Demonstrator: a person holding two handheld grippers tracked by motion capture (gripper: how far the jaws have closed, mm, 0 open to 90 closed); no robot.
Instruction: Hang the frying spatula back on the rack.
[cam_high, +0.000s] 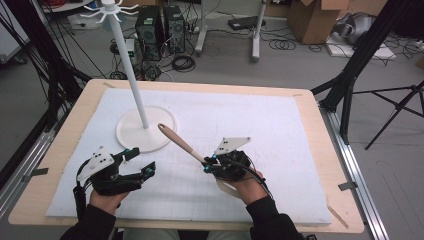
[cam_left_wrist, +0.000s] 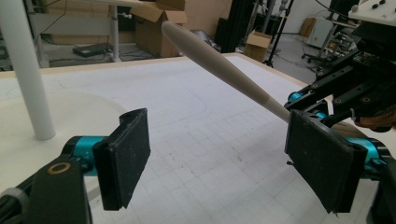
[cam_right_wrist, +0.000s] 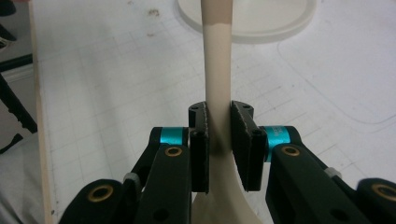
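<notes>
At the near edge of the table (cam_high: 320, 150) the person's two sleeves come in, each hand holding a gripper over the white mat (cam_high: 260, 125). The right gripper (cam_high: 207, 165) sits near the middle of the near half, its jaws clamped together on a beige spatula (cam_high: 181, 143); the right gripper view shows the two pads pressed against either side of the thin neck, just above where it widens into the blade. From that grip the handle slants up and away to the far left, its rounded tip ending over the edge of the white round base (cam_high: 129, 134). To the left, well apart from the spatula, the left gripper (cam_high: 145, 165) hangs low over the mat with its jaws spread wide and nothing between them; in the left gripper view the handle crosses the far gap between them. Farther back on the left stands the white pole (cam_high: 129, 70) rising from that base, topped with short hooks (cam_high: 107, 11). Beyond the table lie computer towers (cam_high: 160, 30), loose cables on the floor, a cardboard box (cam_high: 315, 17) and black tripod legs (cam_high: 350, 75) at the right.
</notes>
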